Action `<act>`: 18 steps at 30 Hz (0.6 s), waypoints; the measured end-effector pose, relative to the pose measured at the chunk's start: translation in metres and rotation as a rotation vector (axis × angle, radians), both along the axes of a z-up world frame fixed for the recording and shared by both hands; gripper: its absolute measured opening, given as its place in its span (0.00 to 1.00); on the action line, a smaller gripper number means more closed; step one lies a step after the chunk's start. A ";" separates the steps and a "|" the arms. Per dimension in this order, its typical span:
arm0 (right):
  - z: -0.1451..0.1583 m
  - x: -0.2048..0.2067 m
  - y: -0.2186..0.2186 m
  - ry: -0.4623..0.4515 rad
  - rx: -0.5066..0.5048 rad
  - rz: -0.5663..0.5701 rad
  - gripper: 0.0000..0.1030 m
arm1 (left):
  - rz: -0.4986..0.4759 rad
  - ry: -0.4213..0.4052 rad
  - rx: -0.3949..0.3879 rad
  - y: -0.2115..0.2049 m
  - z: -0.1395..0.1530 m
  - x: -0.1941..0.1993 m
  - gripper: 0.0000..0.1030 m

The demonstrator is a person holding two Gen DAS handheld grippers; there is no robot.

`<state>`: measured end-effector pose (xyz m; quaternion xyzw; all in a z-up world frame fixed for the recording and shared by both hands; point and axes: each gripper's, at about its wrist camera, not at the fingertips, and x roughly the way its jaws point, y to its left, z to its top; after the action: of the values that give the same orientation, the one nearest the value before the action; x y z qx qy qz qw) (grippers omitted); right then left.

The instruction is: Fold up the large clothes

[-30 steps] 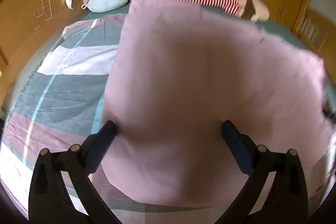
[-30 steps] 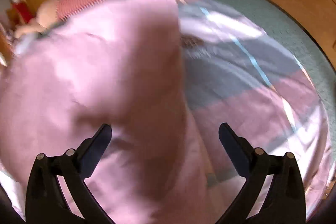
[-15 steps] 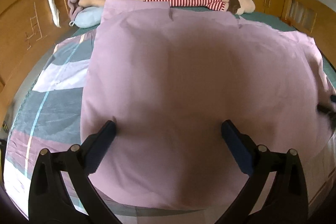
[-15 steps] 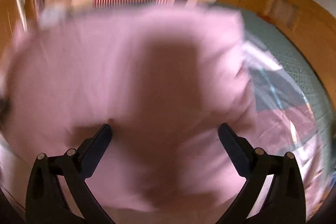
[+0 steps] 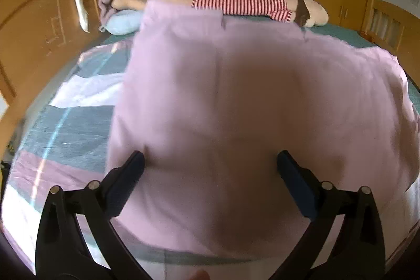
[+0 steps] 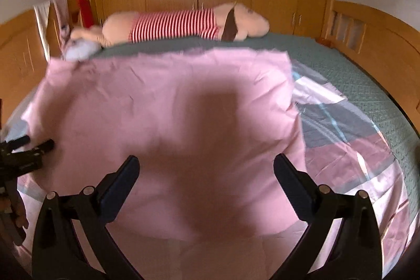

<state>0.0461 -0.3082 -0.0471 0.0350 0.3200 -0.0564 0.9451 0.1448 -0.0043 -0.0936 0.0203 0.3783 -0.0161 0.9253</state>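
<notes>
Pink cloth (image 5: 249, 96) is spread across the centre of both views, laid over the patchwork bedspread (image 5: 65, 127) on the bed, its far edge reaching toward the striped plush toy (image 6: 178, 22) at the top of the frame. The left gripper (image 5: 210, 167) is held wide apart above the cloth's near part with nothing clasped between its fingers. The right gripper (image 6: 206, 167) is likewise spread wide and empty, while the left gripper's tips are seen at the cloth's edge at the left of the right-wrist view.
</notes>
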 end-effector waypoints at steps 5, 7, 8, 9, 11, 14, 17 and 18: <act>0.032 -0.029 0.004 -0.112 0.017 -0.039 0.99 | -0.070 -0.197 0.007 -0.037 0.063 -0.060 0.98; 0.044 -0.043 0.007 -0.149 0.003 -0.052 0.99 | -0.097 -0.169 -0.040 -0.047 0.076 -0.081 0.98; 0.052 -0.051 0.010 -0.160 -0.006 -0.050 0.99 | -0.102 -0.149 -0.066 -0.050 0.080 -0.087 0.98; 0.057 -0.054 0.011 -0.166 -0.011 -0.049 0.99 | -0.112 -0.115 -0.110 -0.054 0.087 -0.094 0.98; 0.069 -0.065 0.015 -0.175 -0.025 -0.054 0.99 | -0.135 -0.114 -0.145 -0.058 0.099 -0.105 0.98; 0.080 -0.078 0.019 -0.194 -0.022 -0.045 0.99 | -0.114 -0.175 -0.125 -0.063 0.118 -0.127 0.98; 0.088 -0.088 0.024 -0.196 -0.041 -0.042 0.99 | -0.058 -0.176 -0.107 -0.066 0.130 -0.141 0.98; 0.090 -0.090 0.025 -0.193 -0.046 -0.044 0.99 | -0.052 -0.178 -0.108 -0.067 0.133 -0.145 0.98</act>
<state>-0.0440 -0.2835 0.0425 0.0257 0.2254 -0.0808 0.9706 0.0003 -0.0709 0.0394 -0.0185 0.2923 -0.0586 0.9544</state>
